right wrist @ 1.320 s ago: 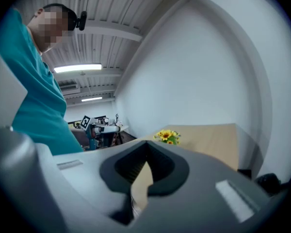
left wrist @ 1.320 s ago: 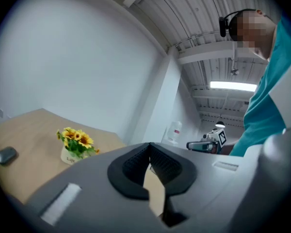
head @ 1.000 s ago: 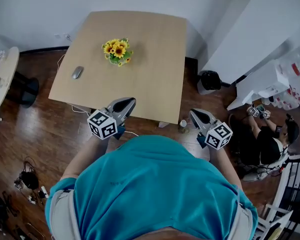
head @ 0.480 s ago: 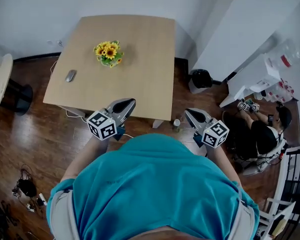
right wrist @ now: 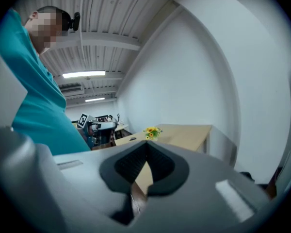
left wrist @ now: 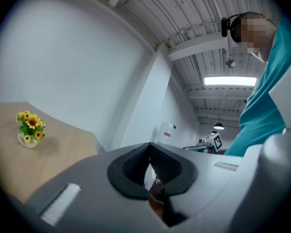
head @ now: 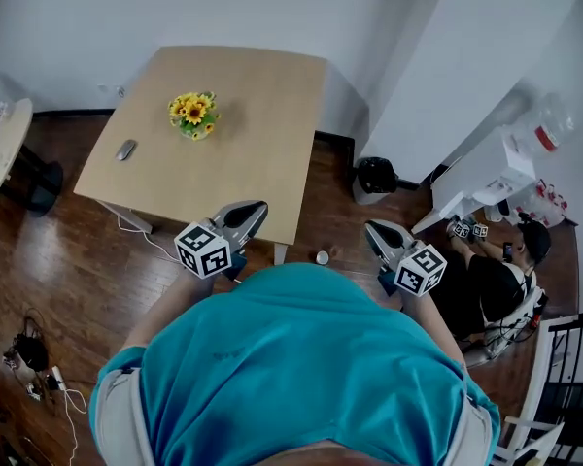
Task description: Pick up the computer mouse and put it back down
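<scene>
The grey computer mouse (head: 125,149) lies near the left edge of the light wooden table (head: 253,115), left of a small pot of sunflowers (head: 193,115). My left gripper (head: 257,205) is shut and empty, held level just off the table's near edge. My right gripper (head: 370,226) is also shut and empty, over the wooden floor to the right of the table's corner. Both are far from the mouse. The left gripper view shows the left gripper (left wrist: 149,144), the sunflowers (left wrist: 29,129) and the table (left wrist: 58,152). In the right gripper view, the right gripper (right wrist: 146,143) points at the table (right wrist: 184,132) and sunflowers (right wrist: 153,131).
A black bin (head: 377,175) stands by the white wall, right of the table. A small can (head: 323,257) sits on the floor between my grippers. Another person (head: 496,275) sits at the right by a white desk. A round white table (head: 0,149) and floor cables (head: 29,357) are at the left.
Both grippers have drawn back from the table; the left one, earlier over the near edge, now hangs off it. The table appears farther away. The mouse has not moved.
</scene>
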A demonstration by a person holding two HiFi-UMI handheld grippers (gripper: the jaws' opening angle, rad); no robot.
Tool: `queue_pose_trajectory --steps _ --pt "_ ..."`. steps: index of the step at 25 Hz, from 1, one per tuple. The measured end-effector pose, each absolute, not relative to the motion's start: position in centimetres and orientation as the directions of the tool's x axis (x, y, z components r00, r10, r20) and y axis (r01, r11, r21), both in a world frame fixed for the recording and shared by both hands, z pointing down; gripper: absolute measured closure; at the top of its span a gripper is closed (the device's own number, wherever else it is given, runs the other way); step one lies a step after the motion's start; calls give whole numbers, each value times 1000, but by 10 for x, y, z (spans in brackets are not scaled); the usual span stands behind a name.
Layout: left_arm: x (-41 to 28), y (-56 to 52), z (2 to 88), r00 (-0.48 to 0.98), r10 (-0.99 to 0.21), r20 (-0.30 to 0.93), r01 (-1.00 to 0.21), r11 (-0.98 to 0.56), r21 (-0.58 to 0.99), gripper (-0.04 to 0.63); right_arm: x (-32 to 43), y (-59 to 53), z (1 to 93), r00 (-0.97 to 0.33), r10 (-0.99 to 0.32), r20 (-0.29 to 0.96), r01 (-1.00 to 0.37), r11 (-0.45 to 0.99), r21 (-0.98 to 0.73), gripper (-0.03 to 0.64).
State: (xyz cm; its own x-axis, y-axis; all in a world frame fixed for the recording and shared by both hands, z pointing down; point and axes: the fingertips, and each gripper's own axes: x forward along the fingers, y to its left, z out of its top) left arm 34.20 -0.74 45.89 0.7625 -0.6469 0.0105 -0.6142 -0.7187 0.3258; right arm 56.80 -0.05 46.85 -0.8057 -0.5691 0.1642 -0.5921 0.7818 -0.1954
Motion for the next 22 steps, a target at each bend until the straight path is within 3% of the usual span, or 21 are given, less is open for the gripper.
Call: queue_pose_trajectory --steps 13,22 --pt "358 -23 464 778 -626 61 -607 -722 333 591 584 -10 480 -775 -621 120 -627 730 -272 614" --pt "361 -39 462 811 -583 56 -566 -756 329 591 588 -17 481 -721 -678 144 -690 683 -239 615"
